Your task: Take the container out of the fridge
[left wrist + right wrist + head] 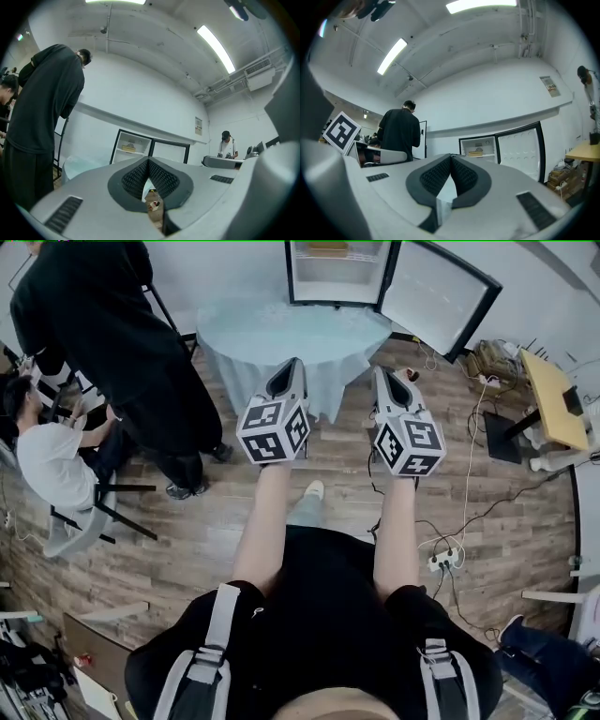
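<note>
I judge this the approach: my left claw (148, 161) and right claw (451, 158) are closed, empty. Next I reach the open black-framed white fridge (336, 285) for the flat tan container (476, 153).

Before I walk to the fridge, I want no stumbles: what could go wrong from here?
The cloth-covered table stands before the open fridge, so reaching the container likely means leaning over it. Cables and a power strip lie on the floor at right: a trip hazard.

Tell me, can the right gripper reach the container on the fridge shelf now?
Probably not yet. The fridge door is open, but the right gripper is shut and the round table stands between it and the container.
</note>
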`<state>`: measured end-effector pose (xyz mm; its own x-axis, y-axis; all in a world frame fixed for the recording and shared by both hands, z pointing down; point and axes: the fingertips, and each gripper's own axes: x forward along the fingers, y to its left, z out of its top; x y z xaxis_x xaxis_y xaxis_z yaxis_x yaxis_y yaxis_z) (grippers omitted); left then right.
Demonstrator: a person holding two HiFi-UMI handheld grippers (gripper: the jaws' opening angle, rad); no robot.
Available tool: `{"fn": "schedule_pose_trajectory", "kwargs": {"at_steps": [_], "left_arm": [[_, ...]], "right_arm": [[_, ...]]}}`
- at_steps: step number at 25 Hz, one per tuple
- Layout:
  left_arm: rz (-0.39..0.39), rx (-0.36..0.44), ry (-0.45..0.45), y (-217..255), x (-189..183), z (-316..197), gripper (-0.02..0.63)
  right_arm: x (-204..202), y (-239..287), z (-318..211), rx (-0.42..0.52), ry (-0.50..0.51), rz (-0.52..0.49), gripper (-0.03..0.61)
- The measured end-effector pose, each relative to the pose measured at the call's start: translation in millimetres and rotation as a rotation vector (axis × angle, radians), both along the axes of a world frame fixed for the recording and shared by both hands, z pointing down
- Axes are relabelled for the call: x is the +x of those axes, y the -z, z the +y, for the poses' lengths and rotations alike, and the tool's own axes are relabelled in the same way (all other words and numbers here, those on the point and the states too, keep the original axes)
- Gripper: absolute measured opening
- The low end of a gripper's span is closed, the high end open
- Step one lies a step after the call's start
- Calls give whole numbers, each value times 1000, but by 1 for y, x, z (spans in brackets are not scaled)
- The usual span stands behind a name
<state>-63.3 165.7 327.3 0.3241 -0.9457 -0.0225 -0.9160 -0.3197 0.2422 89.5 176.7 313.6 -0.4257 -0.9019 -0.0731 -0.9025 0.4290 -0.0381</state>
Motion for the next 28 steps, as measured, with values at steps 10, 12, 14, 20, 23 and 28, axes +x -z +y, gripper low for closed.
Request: {"fn": "schedule_pose_trajectory", "kwargs": {"at_steps": [10,12,14,20,23,28], "left_arm": [[22,7,36,-5,-26,-94,0],[48,-12,41,-12,-31,-125,0],[68,-61,58,-21,-32,-150,0],[21,-75,25,-9,-24,-215,0],[22,-76,24,-11,-35,-259,0],[-13,-51,9,14,-58,-337,0]], "right_arm": [[-15,-8,-89,17,-28,28,5],[-19,-14,-116,5,-33,64,5],[-16,-17,-136,-11,-39,90,5],[-5,-17,-203,-31,-92,68,5],[-29,-21,-251,-35,-63,86,5],[-70,8,-329,20,-12,61,5]]}}
